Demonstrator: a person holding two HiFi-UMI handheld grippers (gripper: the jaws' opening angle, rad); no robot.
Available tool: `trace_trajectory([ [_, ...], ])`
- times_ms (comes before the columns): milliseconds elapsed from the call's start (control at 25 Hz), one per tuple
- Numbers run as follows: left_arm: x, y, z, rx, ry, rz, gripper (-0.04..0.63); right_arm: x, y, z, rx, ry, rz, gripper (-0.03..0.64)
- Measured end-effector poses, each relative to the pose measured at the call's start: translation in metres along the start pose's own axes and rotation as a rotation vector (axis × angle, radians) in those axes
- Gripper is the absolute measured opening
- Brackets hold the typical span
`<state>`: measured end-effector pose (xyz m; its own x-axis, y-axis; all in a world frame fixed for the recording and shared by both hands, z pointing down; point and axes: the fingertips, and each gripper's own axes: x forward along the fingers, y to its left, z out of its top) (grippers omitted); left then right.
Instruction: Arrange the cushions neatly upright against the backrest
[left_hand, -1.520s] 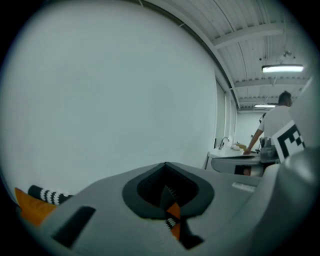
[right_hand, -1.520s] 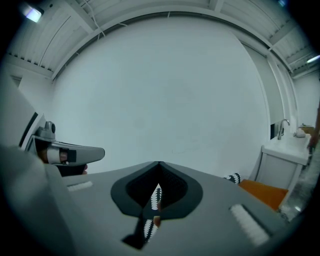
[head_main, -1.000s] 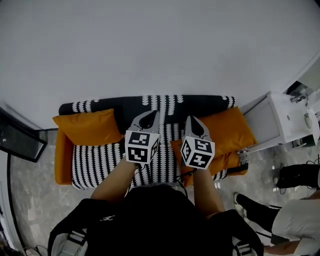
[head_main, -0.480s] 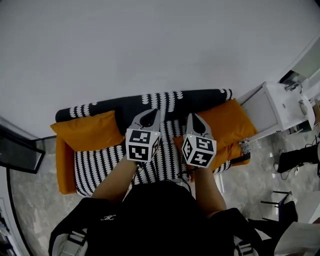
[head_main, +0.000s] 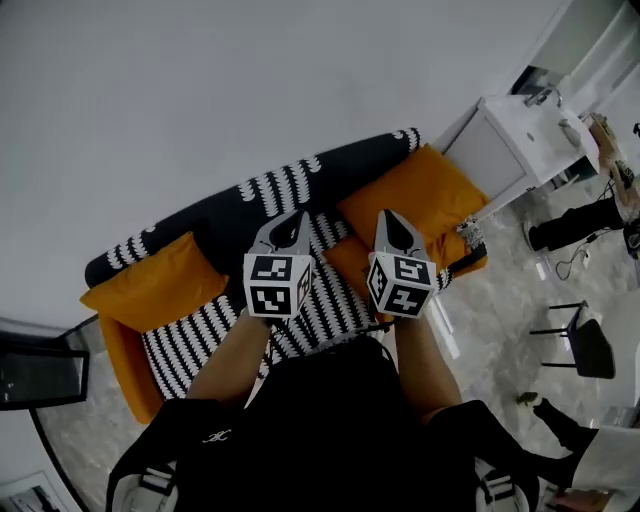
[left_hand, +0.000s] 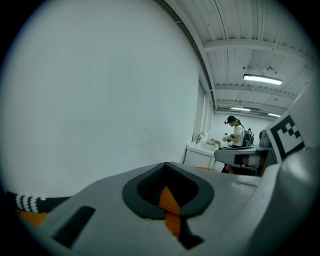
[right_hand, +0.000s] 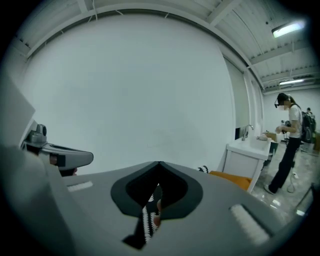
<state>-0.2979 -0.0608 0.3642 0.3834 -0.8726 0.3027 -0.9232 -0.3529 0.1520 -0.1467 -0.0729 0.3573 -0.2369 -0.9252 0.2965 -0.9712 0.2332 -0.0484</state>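
The right gripper (right_hand: 158, 166) is facing a white wall (right_hand: 140, 90), jaws together; an orange cushion (right_hand: 231, 178) is peeking out beside a white cabinet (right_hand: 247, 156), a person (right_hand: 290, 145) standing beyond.

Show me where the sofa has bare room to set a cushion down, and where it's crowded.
Free: striped seat between the left orange cushion and left gripper, plus the backrest behind it. Crowded: the right end, orange cushions piled by the right gripper.
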Motion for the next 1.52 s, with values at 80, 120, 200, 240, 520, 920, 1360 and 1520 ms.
trace_trajectory([
  [80,0.017,-0.024,-0.006,0.003,0.019,-0.026,0.009,-0.003,-0.034,-0.002,0.017,-0.004,-0.039,0.007],
  [120,0.027,-0.036,-0.009,0.005,0.029,-0.035,0.009,-0.003,-0.053,-0.002,0.025,-0.006,-0.056,0.006],
  [200,0.048,-0.058,-0.013,0.014,0.046,-0.04,0.009,-0.002,-0.09,-0.004,0.039,-0.006,-0.085,0.008],
  [240,0.059,-0.069,-0.014,0.018,0.053,-0.039,0.009,-0.001,-0.109,-0.005,0.044,-0.001,-0.097,0.008],
  [520,0.165,-0.149,-0.041,-0.045,0.117,-0.019,0.009,0.032,-0.278,-0.039,0.036,0.061,-0.179,0.008],
  [920,0.29,-0.207,-0.157,-0.132,0.348,0.003,0.012,0.105,-0.446,-0.11,-0.089,0.241,-0.162,0.008],
  [1360,0.334,-0.211,-0.325,-0.36,0.65,-0.012,0.21,0.186,-0.56,-0.222,-0.239,0.494,-0.171,0.117],
  [1520,0.333,-0.207,-0.361,-0.33,0.713,0.024,0.271,0.205,-0.59,-0.24,-0.336,0.551,-0.187,0.168],
])
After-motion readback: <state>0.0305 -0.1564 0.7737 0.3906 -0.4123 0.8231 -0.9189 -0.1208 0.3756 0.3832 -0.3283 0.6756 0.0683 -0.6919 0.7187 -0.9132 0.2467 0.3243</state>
